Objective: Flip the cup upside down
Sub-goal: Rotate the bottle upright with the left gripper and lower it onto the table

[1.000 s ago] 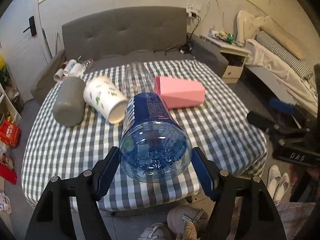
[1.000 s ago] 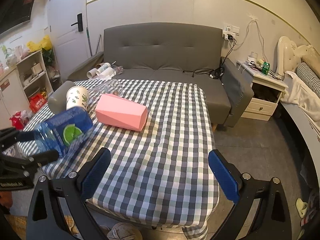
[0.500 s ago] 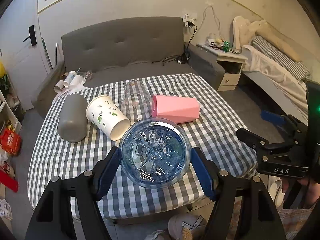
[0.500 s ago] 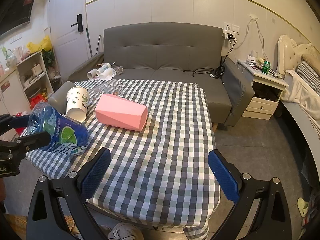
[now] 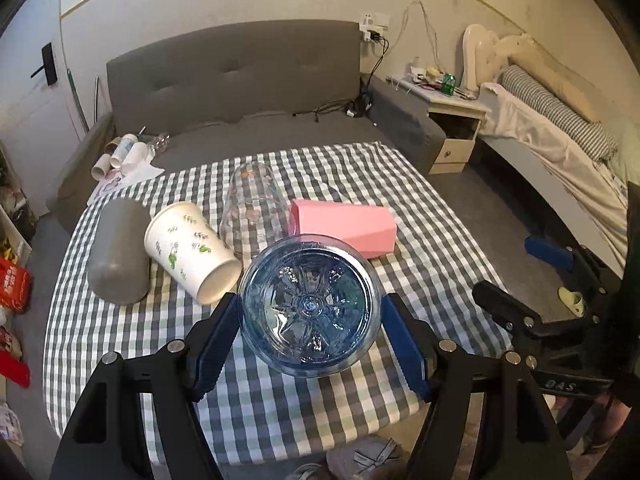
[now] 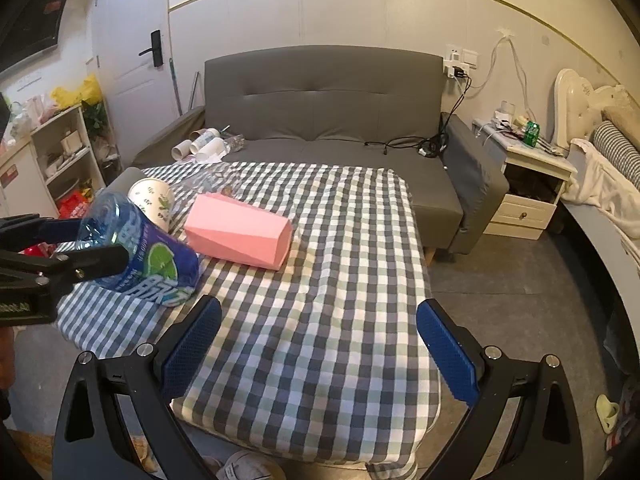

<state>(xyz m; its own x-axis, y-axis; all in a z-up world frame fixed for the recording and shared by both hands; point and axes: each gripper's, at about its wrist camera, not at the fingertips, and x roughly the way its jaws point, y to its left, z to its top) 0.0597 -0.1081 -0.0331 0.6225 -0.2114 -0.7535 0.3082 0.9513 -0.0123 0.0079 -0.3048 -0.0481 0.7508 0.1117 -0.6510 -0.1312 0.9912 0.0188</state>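
Left wrist view: looking straight at the moulded base of the blue cup [image 5: 310, 306], a cut-off bottle with a lime label, so its open end is pointing away toward the surface [image 5: 432, 240].
Left gripper [image 5: 310, 320]: its blue fingers [image 5: 214, 338] are clamping the blue cup at 9 and 3 o'clock on the wall near the base; gripping there is probably leaving the mouth free to come down on the cloth.
Blue cup position: hanging above the near left part of the surface, tilting base-up; from the tilt, the flip is looking partly done and the cup is not yet set down.
Right gripper [image 6: 318, 344]: its fingers are standing wide apart and holding nothing, waiting at the near edge, likely spare for this step.
Right wrist view: showing the blue cup [image 6: 140, 256] side-on, which the left view cannot, its label and slant plain.
Neighbours: a pink cup [image 5: 344, 228], paper cup [image 5: 188, 250], clear glass [image 5: 254, 208] and grey tumbler [image 5: 116, 256] are lying at 12 and 10 o'clock of the blue cup.
Only in the left view: the grey tumbler's whole body is showing.
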